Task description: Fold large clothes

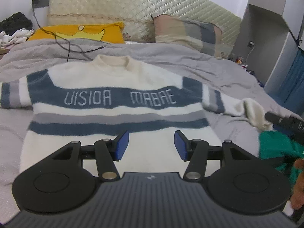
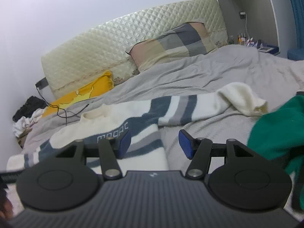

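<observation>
A sweater lies spread flat on the bed, collar toward two pillows leaning against the headboard behind.

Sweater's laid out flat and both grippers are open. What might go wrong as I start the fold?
1. The sweater's right cuff lies bunched by the green garment; a grab there may catch both.
2. The black cable trails near the collar and might snag.
3. The grey blanket is wrinkled, so a low pinch may lift it too.
</observation>
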The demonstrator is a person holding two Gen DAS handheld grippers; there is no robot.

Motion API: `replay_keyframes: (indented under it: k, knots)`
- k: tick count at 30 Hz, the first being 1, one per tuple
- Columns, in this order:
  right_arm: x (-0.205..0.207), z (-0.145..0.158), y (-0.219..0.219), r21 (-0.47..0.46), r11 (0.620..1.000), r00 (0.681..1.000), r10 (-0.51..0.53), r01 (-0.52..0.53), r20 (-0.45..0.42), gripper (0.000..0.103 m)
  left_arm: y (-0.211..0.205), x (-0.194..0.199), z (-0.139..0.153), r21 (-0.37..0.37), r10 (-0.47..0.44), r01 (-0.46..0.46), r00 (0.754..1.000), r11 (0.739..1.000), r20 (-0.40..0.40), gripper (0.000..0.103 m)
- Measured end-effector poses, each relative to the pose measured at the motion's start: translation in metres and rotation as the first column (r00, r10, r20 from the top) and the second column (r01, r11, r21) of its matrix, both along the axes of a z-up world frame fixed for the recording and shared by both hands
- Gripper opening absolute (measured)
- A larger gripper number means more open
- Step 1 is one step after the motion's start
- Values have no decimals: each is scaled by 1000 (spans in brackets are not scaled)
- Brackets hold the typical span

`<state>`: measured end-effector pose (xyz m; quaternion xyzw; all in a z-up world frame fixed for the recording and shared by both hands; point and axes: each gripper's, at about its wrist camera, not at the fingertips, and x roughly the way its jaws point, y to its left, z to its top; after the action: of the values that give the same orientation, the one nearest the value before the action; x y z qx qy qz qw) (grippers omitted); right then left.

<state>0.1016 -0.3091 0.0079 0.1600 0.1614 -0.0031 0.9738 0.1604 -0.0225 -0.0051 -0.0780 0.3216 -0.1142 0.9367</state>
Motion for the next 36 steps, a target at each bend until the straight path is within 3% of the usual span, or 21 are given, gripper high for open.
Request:
replay_keyframes:
  k: [3,6,8,9,13,15,19,22,25,27,33,36]
  knots:
    - [25,-3,-7,12,1000,1000,-12,12,0,76,5,8,-23,0,7,-7,1000,1000,-13,59]
    - [58,-10,-26,165,986,1000,12,-10,-14,86,10,15,-43,-11,13,-13,999,1000,-50,59]
    - [85,-24,-46,352,935,999,49,-46,0,87,14,17,-53,-7,25,-25,998,1000,-59,59]
    - [98,-32,-53,421,906,999,49,-43,-2,94,16,18,-57,-10,33,-34,998,999,-58,59]
    - [147,-75,-81,637,771,998,18,25,-61,94,25,25,-73,-39,72,-76,992,996,-105,59]
    - [164,-93,-95,689,719,994,-25,94,-110,94,29,34,-80,-62,77,-86,988,994,-136,59]
    - [183,-117,-124,730,664,987,-94,160,-131,94,28,46,-91,-65,71,-83,983,994,-169,59]
    - [198,-115,-139,722,673,986,-146,160,-82,94,25,51,-97,-54,59,-69,983,996,-171,59]
    - [216,-105,-153,656,730,979,-190,191,-73,94,25,54,-99,-56,47,-57,985,997,-168,59]
    - [226,-104,-168,623,748,968,-239,230,-70,94,25,57,-101,-64,38,-50,986,997,-165,59]
    - [239,-117,-236,666,686,932,-361,291,-36,95,21,67,-106,-44,23,-29,990,999,-140,59]
    - [237,-109,-269,675,693,927,-373,252,37,95,18,73,-106,-57,11,-19,991,998,-131,59]
